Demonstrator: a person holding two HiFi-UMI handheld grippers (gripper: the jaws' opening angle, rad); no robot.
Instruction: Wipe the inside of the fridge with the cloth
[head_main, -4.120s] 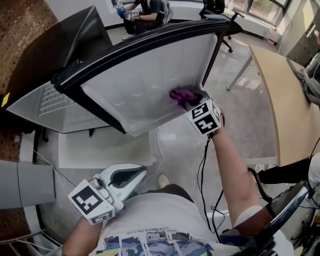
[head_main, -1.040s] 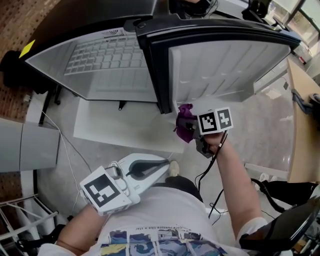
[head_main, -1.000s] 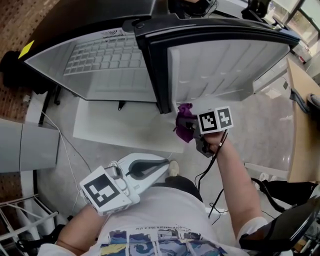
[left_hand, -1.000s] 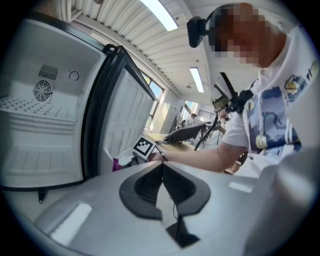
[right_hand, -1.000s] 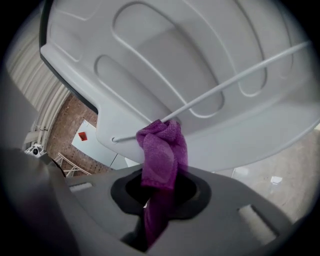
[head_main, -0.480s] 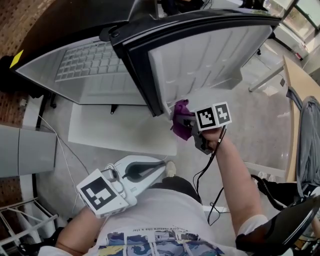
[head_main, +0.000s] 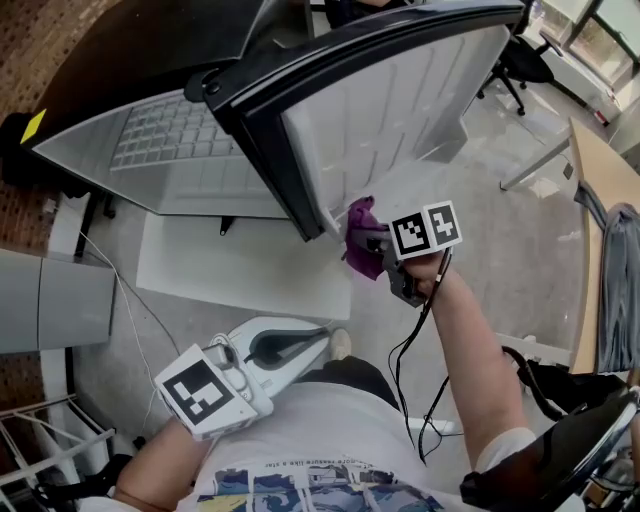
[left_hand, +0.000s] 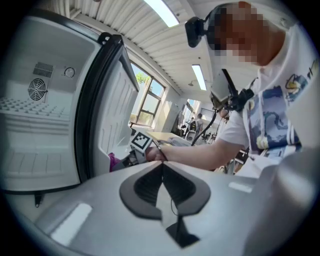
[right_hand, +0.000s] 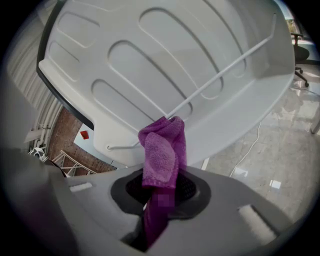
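Observation:
The fridge stands open, its white inside (head_main: 170, 150) (left_hand: 35, 125) at the left. The door's white inner panel (head_main: 390, 110) (right_hand: 175, 65) swings out to the right, with a thin wire rail (right_hand: 220, 75) across it. My right gripper (head_main: 378, 243) (right_hand: 161, 192) is shut on the purple cloth (head_main: 360, 240) (right_hand: 162, 152) (left_hand: 113, 161). The cloth's bunched top touches the lower edge of the door panel by the rail. My left gripper (head_main: 295, 345) (left_hand: 162, 175) is shut and holds nothing, low by the person's body and well short of the fridge.
A white board (head_main: 240, 270) lies on the floor under the fridge. Cables (head_main: 415, 340) trail across the floor by a shoe (head_main: 340, 345). A wooden table (head_main: 600, 190) stands at the right, an office chair (head_main: 520, 55) behind it, and a grey cabinet (head_main: 50, 300) at the left.
Four seconds ago the cloth was on the door panel further right. It now sits at the panel's lower corner. The door has turned in view. The left gripper has barely moved.

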